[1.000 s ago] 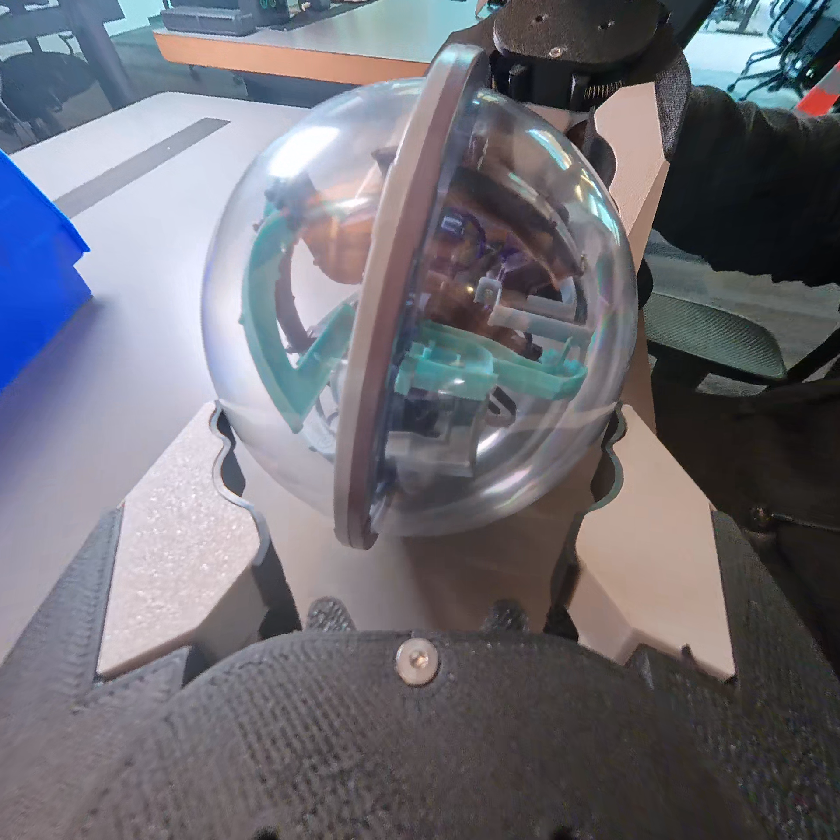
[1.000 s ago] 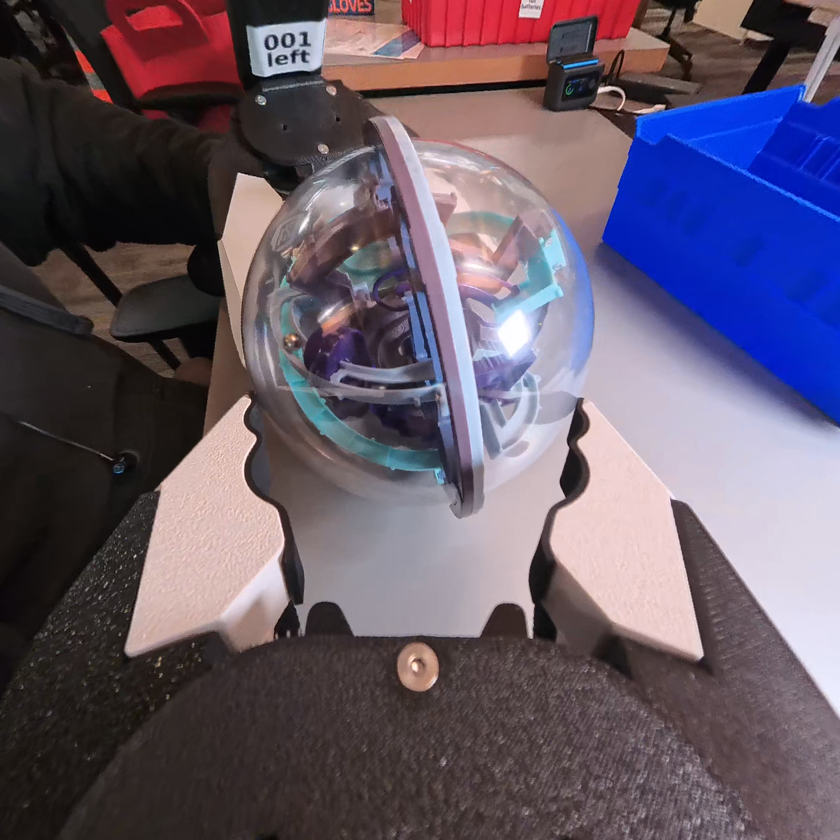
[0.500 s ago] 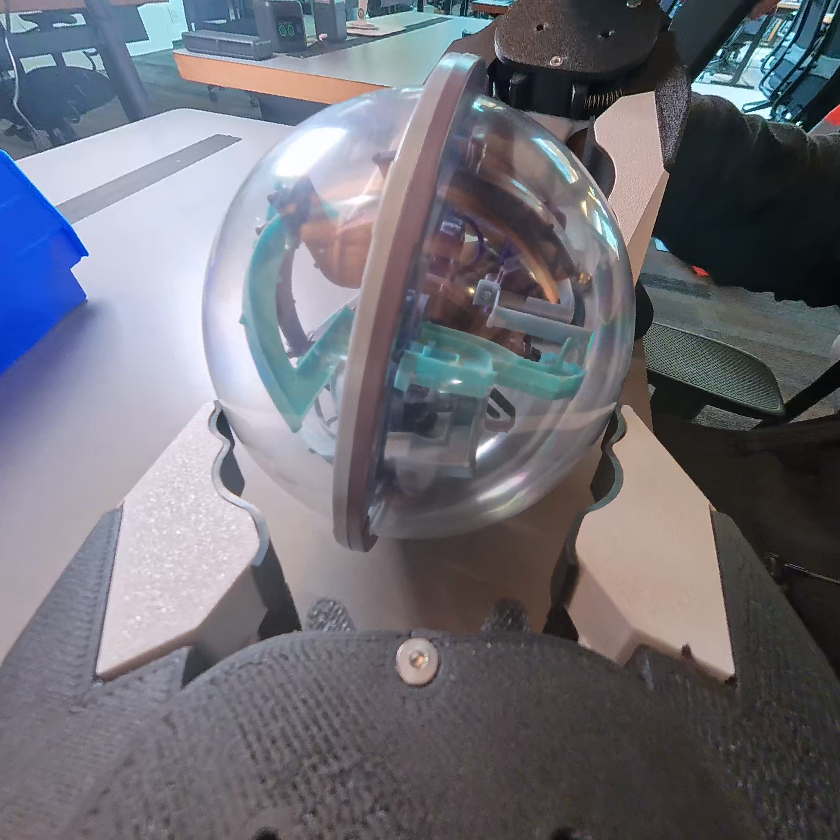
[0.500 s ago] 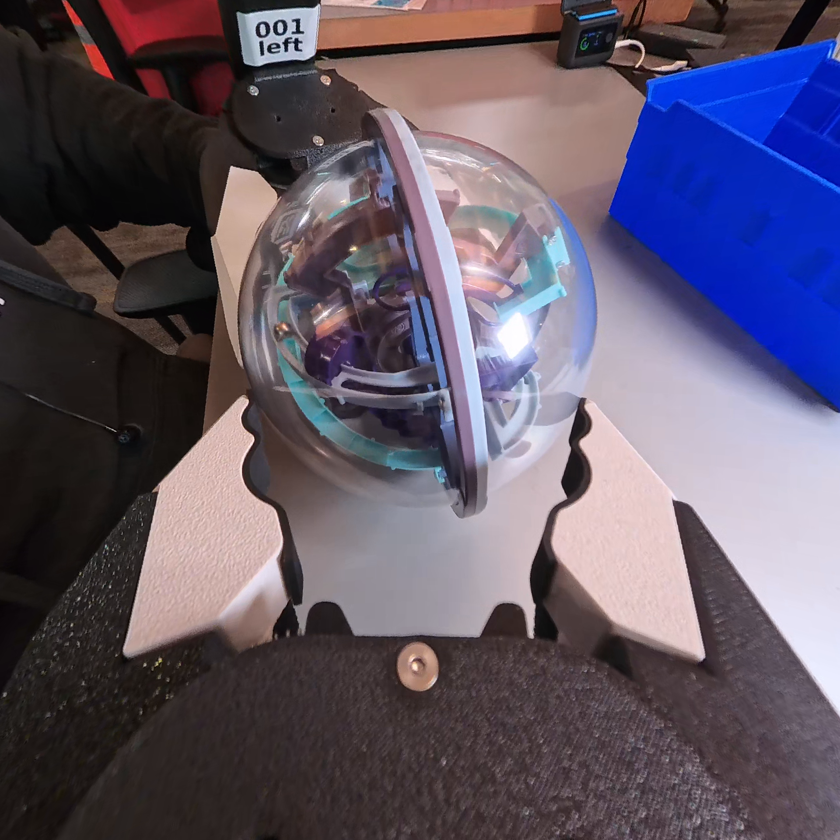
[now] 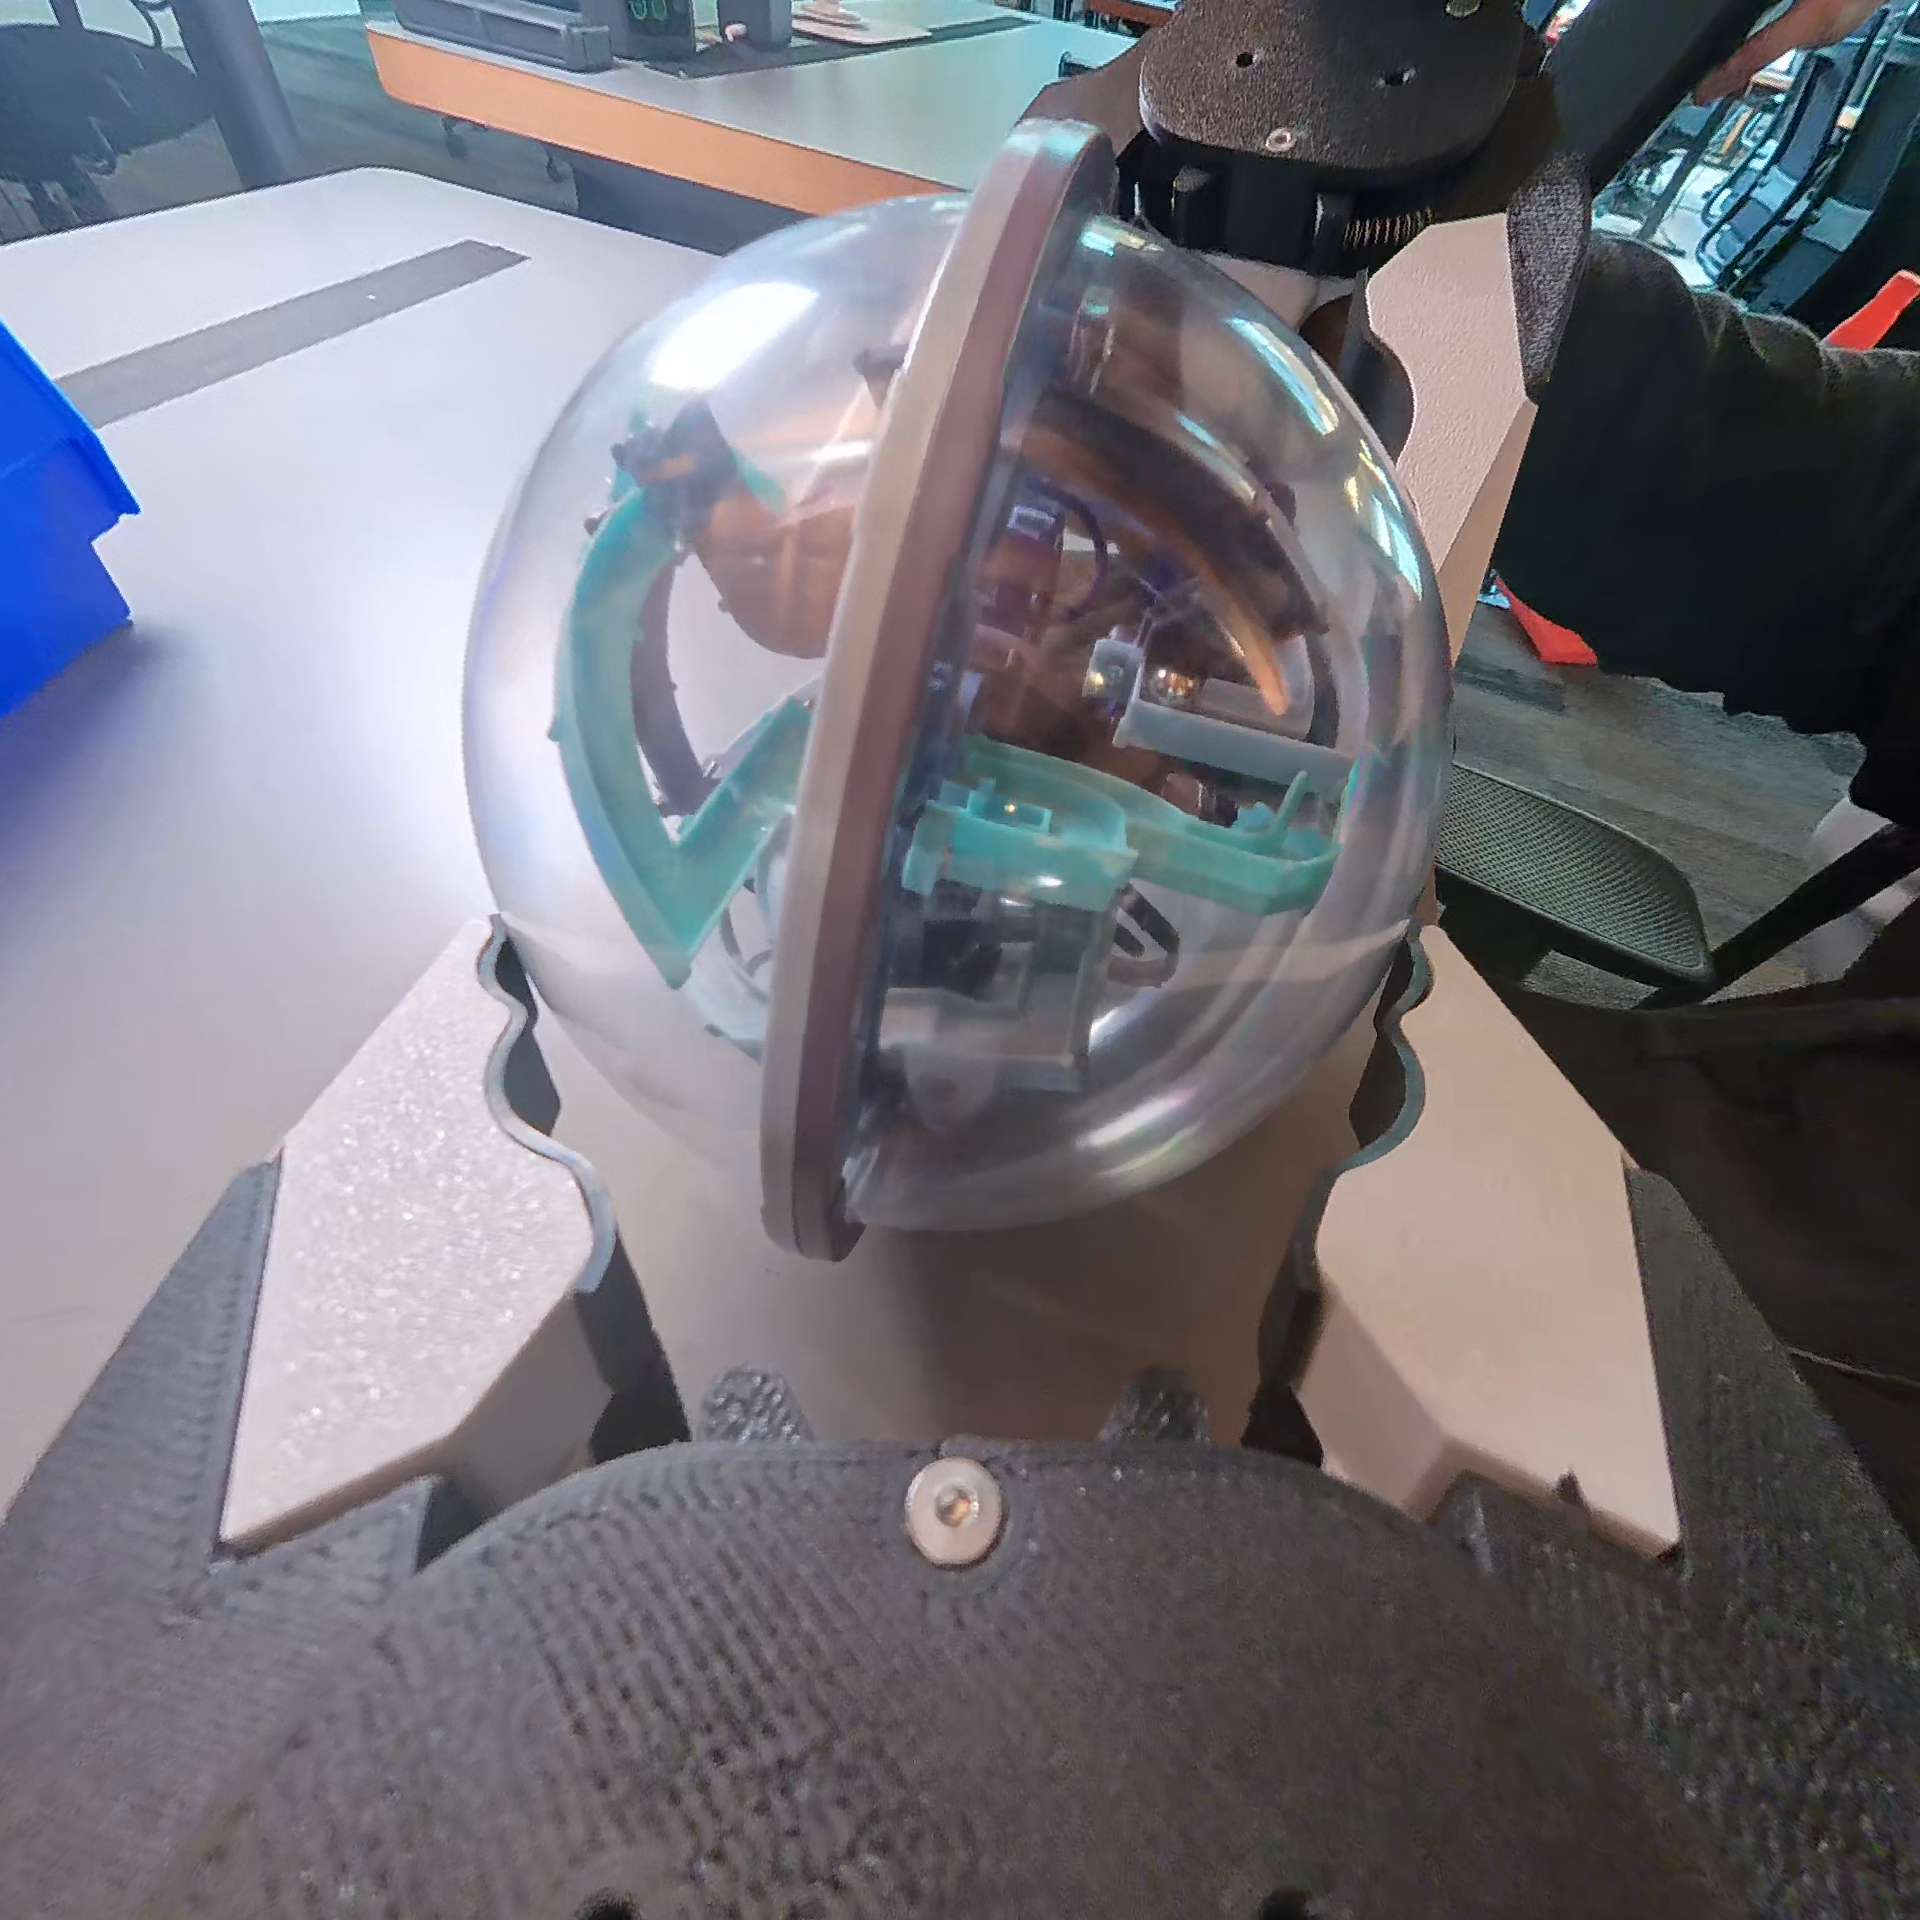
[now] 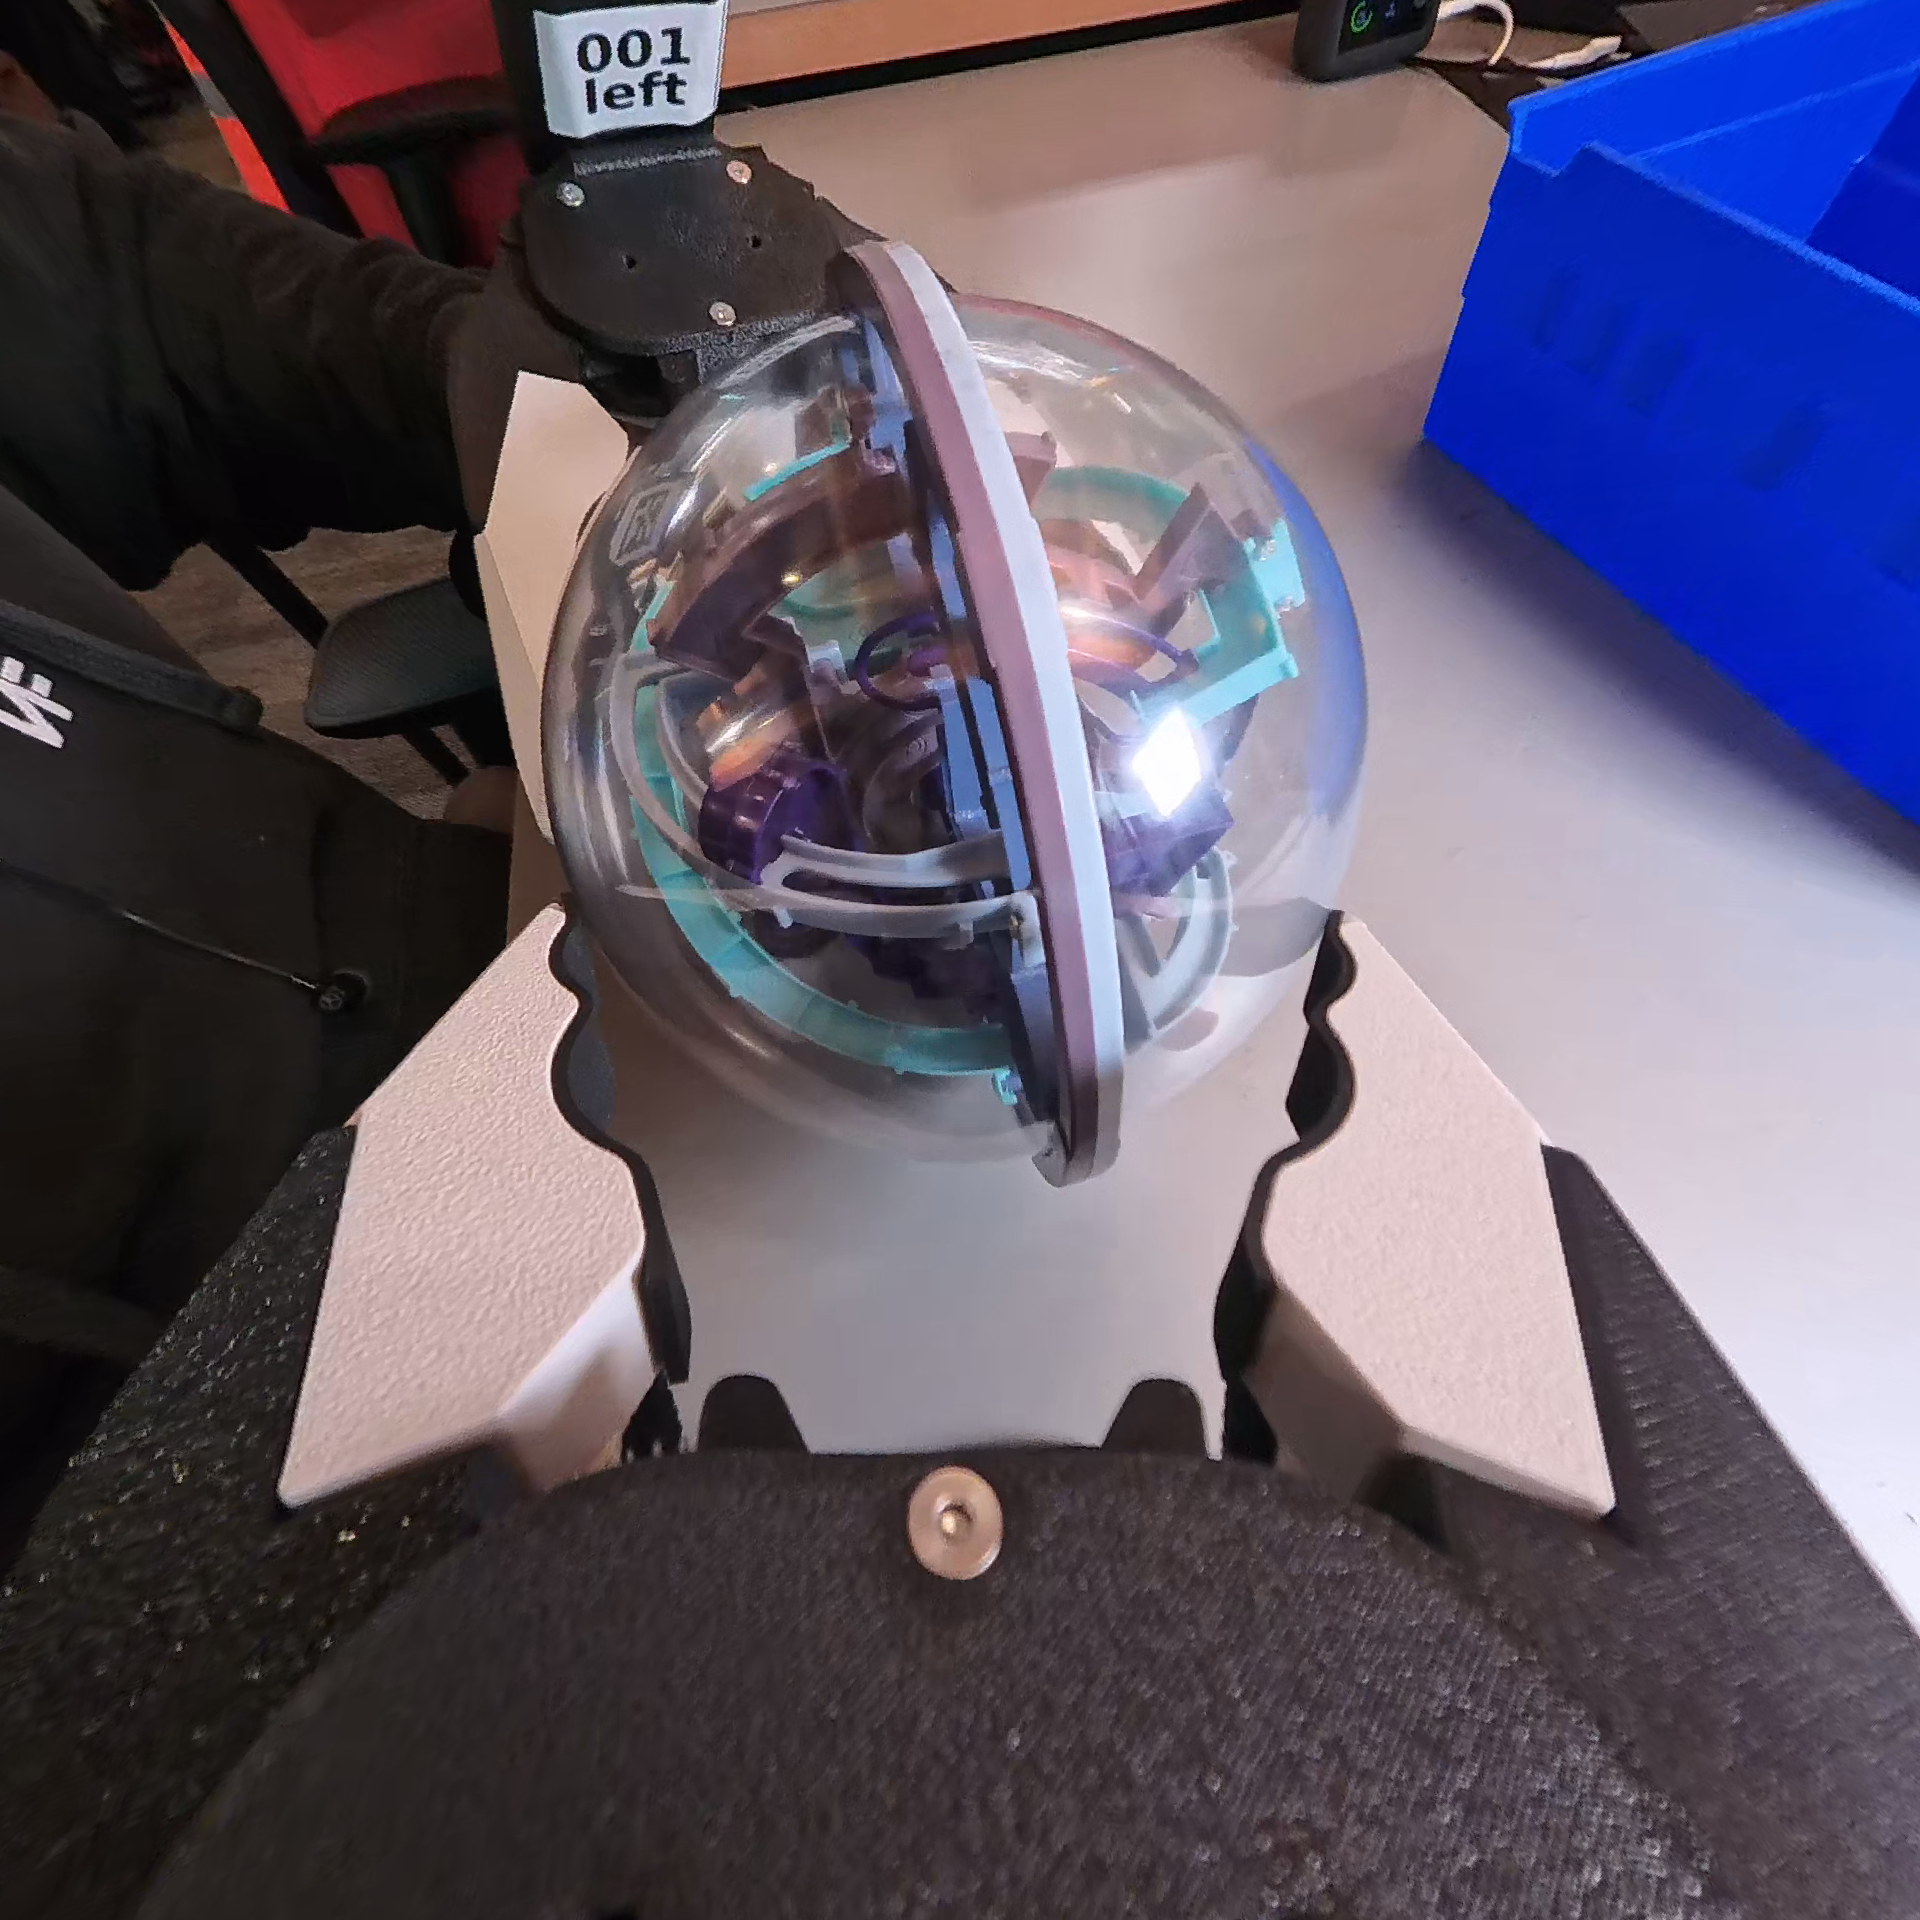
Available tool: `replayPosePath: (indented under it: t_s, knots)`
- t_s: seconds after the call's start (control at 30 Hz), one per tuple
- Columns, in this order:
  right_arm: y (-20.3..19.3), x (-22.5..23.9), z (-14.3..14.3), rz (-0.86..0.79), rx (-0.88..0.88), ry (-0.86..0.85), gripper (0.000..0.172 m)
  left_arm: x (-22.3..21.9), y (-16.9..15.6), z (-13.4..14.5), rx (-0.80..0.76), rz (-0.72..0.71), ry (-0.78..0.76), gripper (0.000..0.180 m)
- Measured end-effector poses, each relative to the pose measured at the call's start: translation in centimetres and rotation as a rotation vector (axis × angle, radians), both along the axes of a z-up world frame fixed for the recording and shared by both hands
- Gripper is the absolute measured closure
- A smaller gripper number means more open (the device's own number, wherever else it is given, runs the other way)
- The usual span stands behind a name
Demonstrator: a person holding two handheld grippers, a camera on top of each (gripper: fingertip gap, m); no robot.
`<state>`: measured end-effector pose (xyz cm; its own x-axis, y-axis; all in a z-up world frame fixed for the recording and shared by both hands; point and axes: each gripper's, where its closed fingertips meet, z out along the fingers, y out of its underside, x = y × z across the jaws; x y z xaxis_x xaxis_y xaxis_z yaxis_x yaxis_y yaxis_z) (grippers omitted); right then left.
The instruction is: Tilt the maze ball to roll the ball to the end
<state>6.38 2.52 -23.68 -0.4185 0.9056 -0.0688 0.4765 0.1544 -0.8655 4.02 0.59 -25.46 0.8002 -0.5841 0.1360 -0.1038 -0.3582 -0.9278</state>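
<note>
The maze ball (image 5: pixel 956 707) is a clear sphere with a grey-brown rim band and teal, brown and purple tracks inside. It is held above the grey table (image 5: pixel 260 727) between both grippers from opposite sides. My left gripper (image 5: pixel 951 940) is shut on it, both fingers touching the shell. My right gripper (image 6: pixel 951 925) is shut on the same maze ball (image 6: pixel 951 727). A small steel ball (image 5: pixel 1172 683) sits on a grey track right of the band. The right gripper (image 5: pixel 1320 94) shows behind the sphere in the left wrist view, and the left gripper (image 6: pixel 665 260) in the right wrist view.
A blue bin (image 6: pixel 1714 364) stands on the table (image 6: pixel 1558 935) to the right of the sphere, also at the left edge of the left wrist view (image 5: pixel 52 540). A person's dark sleeve (image 5: pixel 1714 499) and a chair (image 5: pixel 1558 883) are beside the table.
Both grippers have tilted and shifted a little with the maze ball, so the background has moved. Both grasps on the sphere are unchanged.
</note>
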Motion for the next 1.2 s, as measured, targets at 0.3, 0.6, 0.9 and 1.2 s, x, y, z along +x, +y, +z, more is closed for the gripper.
replayPosePath:
  t_s: [0.3, 0.6, 0.9, 1.2]
  knots:
    - [0.0, -0.2, -0.6, -0.003, -0.065, -0.008, 0.04, -0.4, 0.2, 0.7, 0.009, -0.001, -0.006, 0.026]
    - [0.5, 0.4, 0.5, -0.015, 0.057, 0.02, 0.048, -0.4, 0.1, 0.3, -0.006, -0.022, 0.001, 0.028]
    - [1.4, 1.8, 0.6, -0.021, 0.126, 0.001, 0.067, -0.6, 0.5, 1.6, 0.036, -0.024, -0.021, 0.033]
    - [2.5, 3.2, 3.5, -0.013, 0.143, 0.114, 0.131, -0.5, 0.8, 1.8, 0.046, -0.032, -0.018, 0.035]
